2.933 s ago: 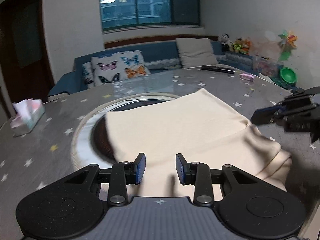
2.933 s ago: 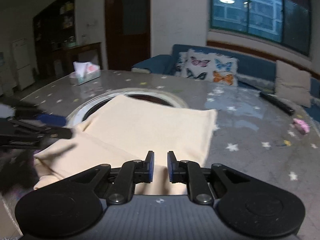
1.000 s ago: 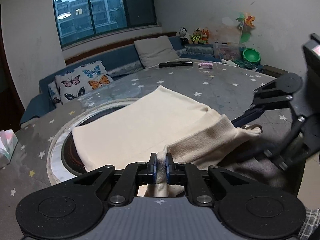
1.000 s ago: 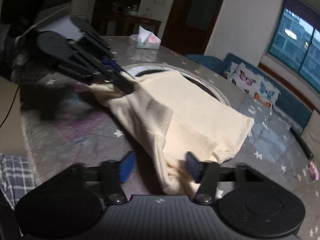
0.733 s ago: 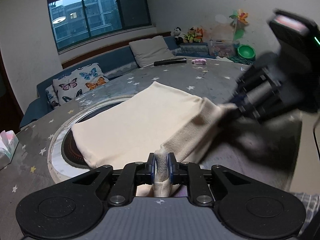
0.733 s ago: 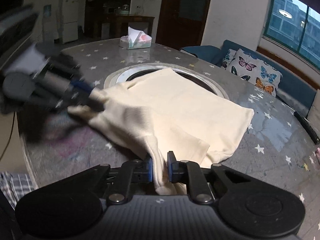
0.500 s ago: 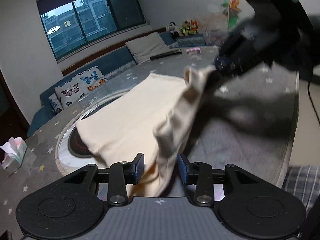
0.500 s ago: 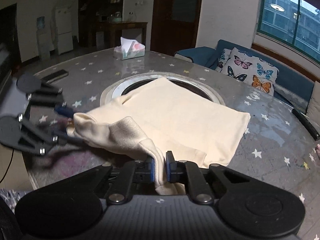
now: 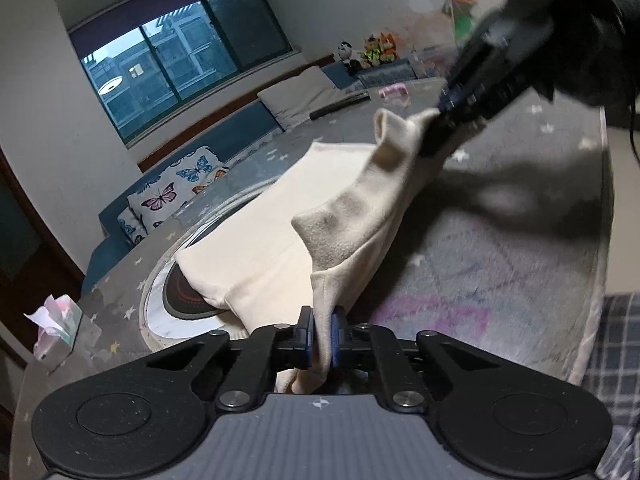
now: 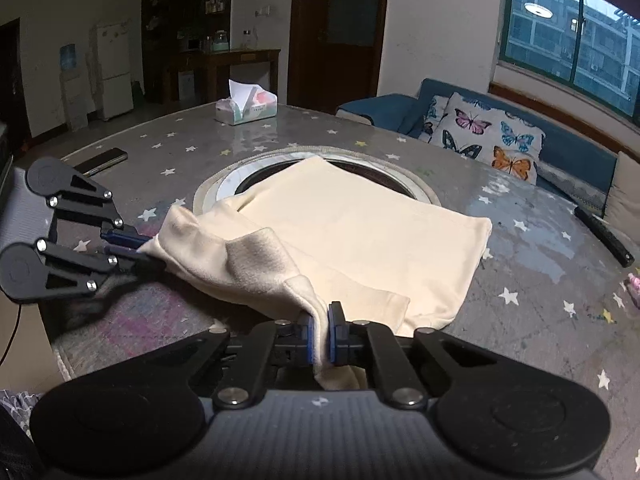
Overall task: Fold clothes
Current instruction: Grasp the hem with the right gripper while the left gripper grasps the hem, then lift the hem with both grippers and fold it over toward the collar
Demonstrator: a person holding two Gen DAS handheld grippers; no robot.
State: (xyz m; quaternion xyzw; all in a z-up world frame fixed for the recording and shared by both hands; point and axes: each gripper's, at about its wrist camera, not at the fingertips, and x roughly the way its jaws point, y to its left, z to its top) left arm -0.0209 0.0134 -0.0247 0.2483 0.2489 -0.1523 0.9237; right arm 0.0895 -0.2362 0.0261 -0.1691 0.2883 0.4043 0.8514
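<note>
A cream garment (image 10: 360,232) lay across the round table (image 10: 540,280), its far part flat over the ring-shaped inset (image 10: 224,184) at the table's middle and its near edge lifted off the surface. The left gripper (image 9: 320,336) was closing its jaws on one end of that raised edge, cloth pinched between its pads, and the right gripper (image 10: 319,336) had its jaws clamped tight on the other end, so the fabric hung in a loose ridge between them. Beyond the garment, a tissue box (image 10: 246,110) with a tissue sticking up out of it stood on the far side of the table, a dark phone (image 10: 102,160) lay flat to its left edge, and a black remote (image 10: 604,236) lay to its right edge. Behind the table ran a blue sofa (image 10: 568,152) carrying a butterfly cushion (image 10: 484,136).
</note>
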